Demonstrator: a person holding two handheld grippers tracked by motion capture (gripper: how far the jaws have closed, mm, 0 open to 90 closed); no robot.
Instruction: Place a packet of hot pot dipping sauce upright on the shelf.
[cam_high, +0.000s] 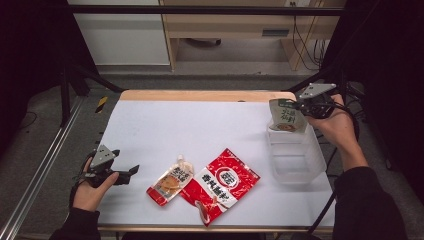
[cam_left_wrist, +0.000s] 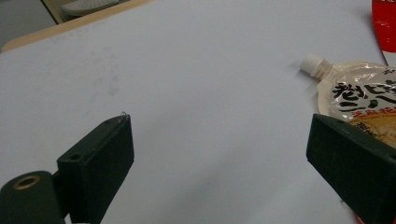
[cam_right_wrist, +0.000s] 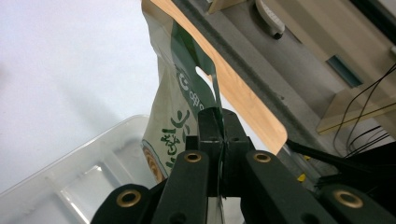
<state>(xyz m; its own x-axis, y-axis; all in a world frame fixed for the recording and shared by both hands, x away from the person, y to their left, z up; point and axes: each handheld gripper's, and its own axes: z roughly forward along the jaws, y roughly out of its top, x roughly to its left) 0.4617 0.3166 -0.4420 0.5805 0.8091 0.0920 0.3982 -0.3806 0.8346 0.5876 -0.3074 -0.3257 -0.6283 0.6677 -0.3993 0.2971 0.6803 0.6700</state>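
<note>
**Right gripper holds the green pouch over the clear bin**

Right gripper (cam_high: 300, 106) is clamped on the edge of the green-and-white pouch (cam_high: 286, 116); in the right gripper view we see its jaws pinched tight on the pouch's (cam_right_wrist: 180, 112) thin side seam. We hold the pouch hanging upright above the far end of the clear plastic bin (cam_high: 296, 157), its lower edge at about the bin's rim (whether it touches the plastic we cannot tell from the high view). The bin (cam_right_wrist: 70, 182) stands at the table's right edge.

Our left gripper (cam_high: 131, 171) rests well to the left of the bin, jaws spread wide with nothing between them. Between it and the bin lie a spouted pouch (cam_high: 171, 182) and, touching it on the bin's side, a red packet (cam_high: 222, 182), both flat on the white table (cam_high: 200, 125). In the left gripper view the spouted pouch (cam_left_wrist: 359, 98) lies just beyond one jaw.
</note>
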